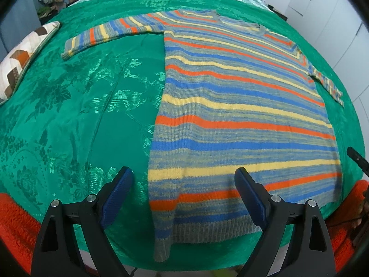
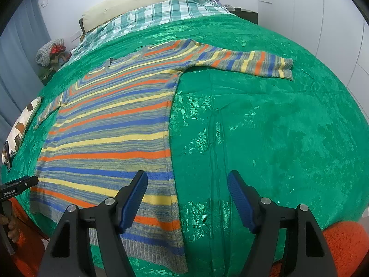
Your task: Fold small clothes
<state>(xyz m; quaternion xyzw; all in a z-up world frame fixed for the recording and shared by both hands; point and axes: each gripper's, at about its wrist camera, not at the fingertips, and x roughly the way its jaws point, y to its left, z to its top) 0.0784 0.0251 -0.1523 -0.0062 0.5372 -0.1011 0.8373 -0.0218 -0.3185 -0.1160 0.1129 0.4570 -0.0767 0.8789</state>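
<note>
Striped sweater [image 1: 230,120] lies flat on the green bedspread [image 1: 69,115], hem toward me, both sleeves spread out to the sides. My left gripper [image 1: 184,194] hangs over the hem's left corner, jaws released wide, nothing between the pads. My right gripper [image 2: 187,198] sits over the hem's right corner and bare spread, jaws apart too, empty. A patterned cushion [image 1: 20,62] rests at the left edge of the bed, well apart from the sleeve cuff [image 1: 69,48]. Orange fabric [image 1: 16,228] shows below the near edge of the spread. Nothing lies on top of the sweater. Plaid bedding [image 2: 161,16] covers the far end, headboard [image 2: 147,2] behind it. Bundle of stuff [image 2: 52,50] in the left corner, curtain [image 2: 18,46] beside, white cupboard doors [image 2: 341,18] on the right.
</note>
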